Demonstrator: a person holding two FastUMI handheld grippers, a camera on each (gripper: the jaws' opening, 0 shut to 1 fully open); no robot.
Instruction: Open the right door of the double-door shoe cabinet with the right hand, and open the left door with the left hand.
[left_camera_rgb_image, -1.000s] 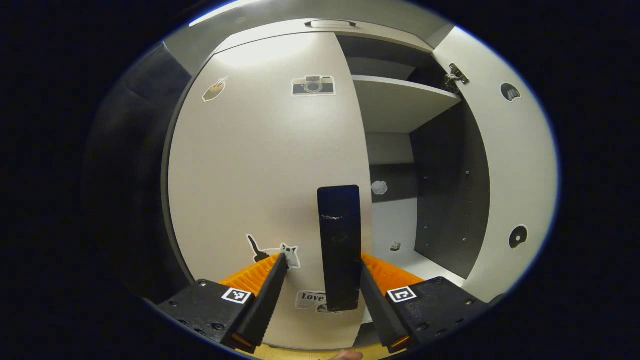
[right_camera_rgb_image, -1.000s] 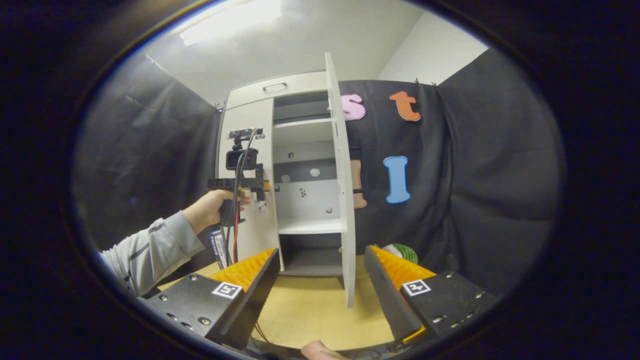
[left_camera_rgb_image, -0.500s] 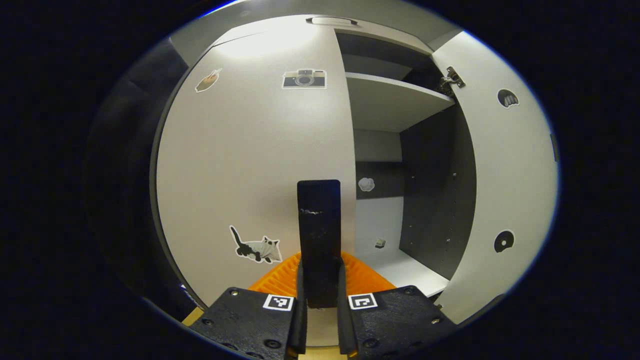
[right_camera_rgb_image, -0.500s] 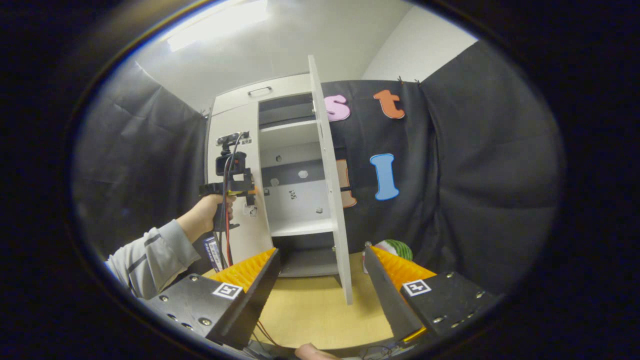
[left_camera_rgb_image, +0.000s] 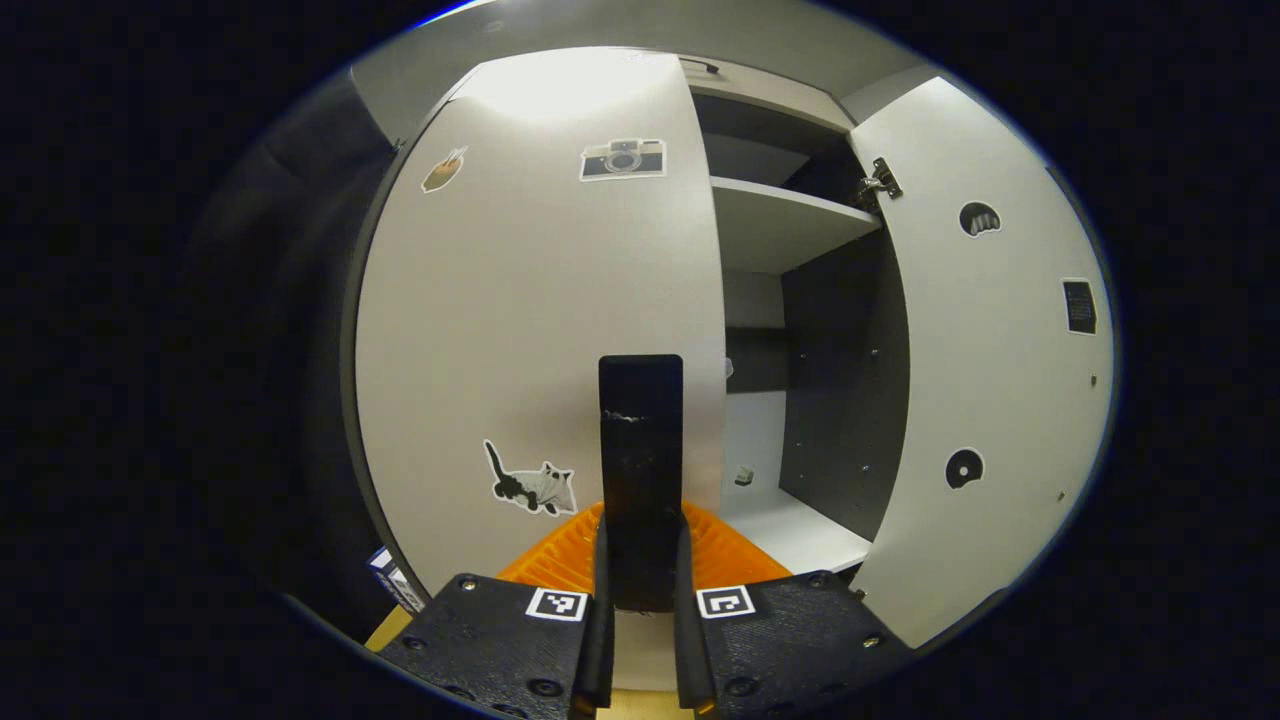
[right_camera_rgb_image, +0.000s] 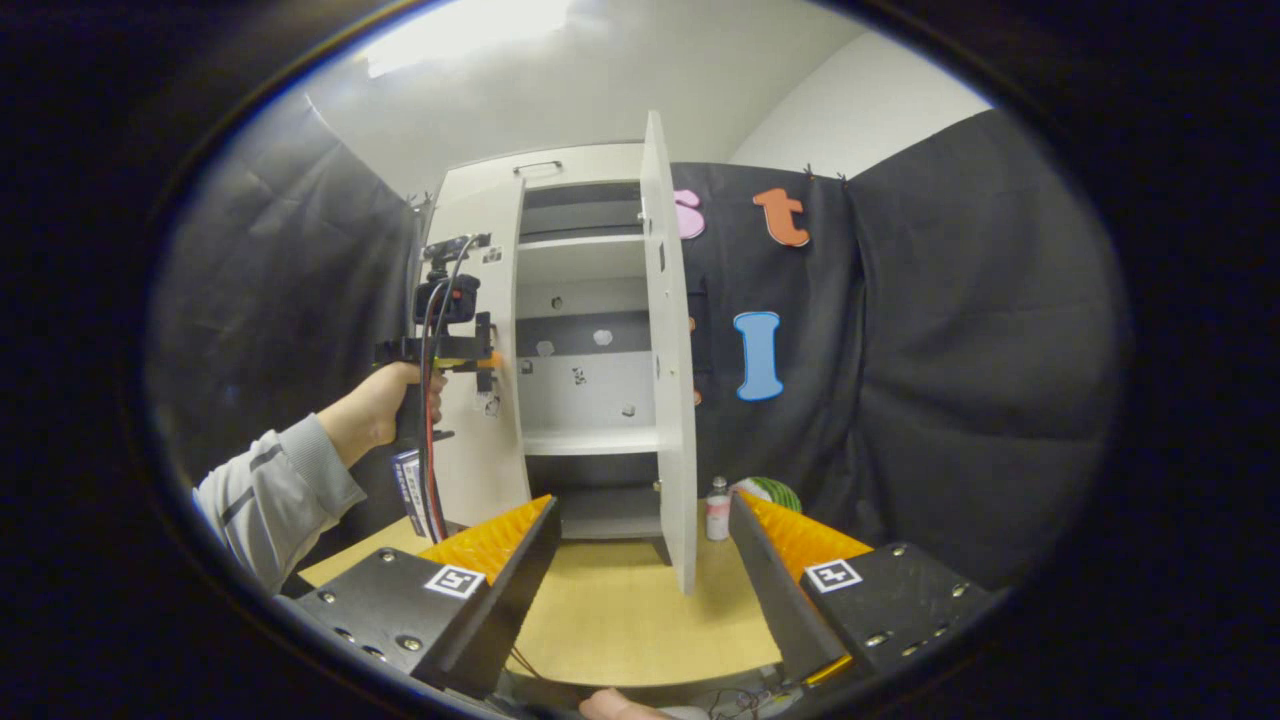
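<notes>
1. The shoe cabinet (right_camera_rgb_image: 590, 330) is pale with dark inner panels and stands on the desk (right_camera_rgb_image: 620, 620); stickers dot its two doors.
2. The right door (left_camera_rgb_image: 990, 350) swings wide; the left door (left_camera_rgb_image: 540, 300) sits nearly closed.
3. The left gripper (left_camera_rgb_image: 640, 600) has its jaws pinching the left door's black handle (left_camera_rgb_image: 640, 440).
4. The right gripper (right_camera_rgb_image: 640, 560) has its jaws spread, well apart from the right door's edge.

We see the white shoe cabinet (right_camera_rgb_image: 590, 330) upright, shelves exposed. Right door (right_camera_rgb_image: 668, 350) swung wide open. Left door (left_camera_rgb_image: 540, 300), stickered, with black handle (left_camera_rgb_image: 641, 470), barely ajar.
</notes>
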